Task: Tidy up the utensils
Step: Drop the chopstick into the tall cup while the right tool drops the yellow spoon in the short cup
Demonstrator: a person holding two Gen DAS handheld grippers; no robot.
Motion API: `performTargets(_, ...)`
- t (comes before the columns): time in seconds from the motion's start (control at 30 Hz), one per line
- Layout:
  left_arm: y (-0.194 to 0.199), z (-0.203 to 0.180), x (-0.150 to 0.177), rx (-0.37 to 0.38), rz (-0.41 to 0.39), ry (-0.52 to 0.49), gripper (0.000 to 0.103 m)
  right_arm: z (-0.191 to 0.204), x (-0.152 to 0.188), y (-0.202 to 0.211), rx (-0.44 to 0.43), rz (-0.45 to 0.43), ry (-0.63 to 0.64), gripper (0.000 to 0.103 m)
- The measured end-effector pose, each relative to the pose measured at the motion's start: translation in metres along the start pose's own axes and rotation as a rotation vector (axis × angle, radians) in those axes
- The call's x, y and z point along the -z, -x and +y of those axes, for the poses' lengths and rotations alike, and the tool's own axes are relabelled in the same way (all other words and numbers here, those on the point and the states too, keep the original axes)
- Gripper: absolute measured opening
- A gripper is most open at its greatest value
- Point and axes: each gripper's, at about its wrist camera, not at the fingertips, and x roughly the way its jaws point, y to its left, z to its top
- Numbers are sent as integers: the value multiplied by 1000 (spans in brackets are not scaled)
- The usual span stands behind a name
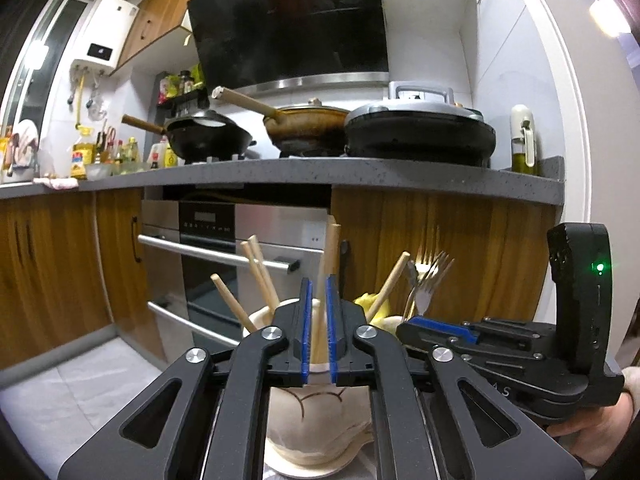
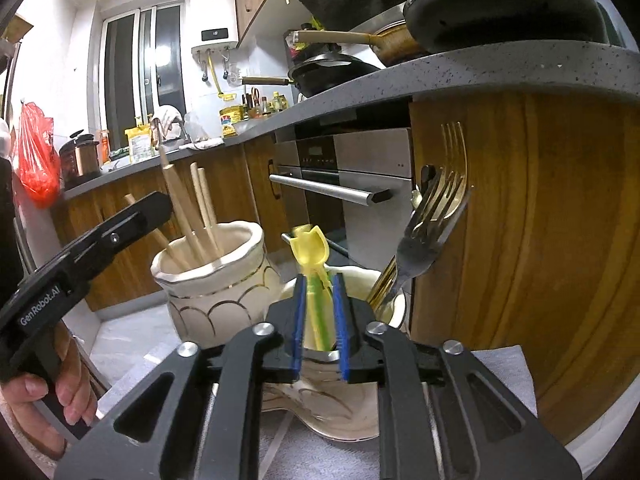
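Observation:
Two cream ceramic holders stand side by side on a grey cloth. The left holder (image 1: 320, 420) (image 2: 212, 272) holds several wooden chopsticks (image 1: 260, 276) (image 2: 192, 212). My left gripper (image 1: 319, 292) sits over it, its blue pads on either side of one upright chopstick (image 1: 330, 256); whether they press it is unclear. The right holder (image 2: 360, 276) holds forks (image 2: 432, 220) (image 1: 428, 280). My right gripper (image 2: 320, 284) sits over it, pads around a yellow-green utensil with a tulip-shaped top (image 2: 310, 248), with small gaps on both sides.
A wooden cabinet (image 2: 540, 240) stands close behind the holders, with a steel oven (image 1: 224, 248) to its left. A grey countertop (image 1: 360, 176) overhangs, carrying pans and a griddle. The grey cloth (image 1: 80, 392) extends to the left.

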Motion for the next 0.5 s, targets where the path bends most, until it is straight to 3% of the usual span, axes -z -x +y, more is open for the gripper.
performTargets(0.1,4,0,0,0,-4,4,12,-2,1,5,-2,-3,-12,19)
performTargets(0.17,8,2,1,-2,-5,16,28,-5,2,12,3,-6,-30,21)
performTargets(0.4,29,-3,10,-38,8,9,30,-7,15,40,33,-11,-30,23)
performTargets(0.5,36,-5,19,-48,50,15,38,-4,23,51,59,-9,-7,36)
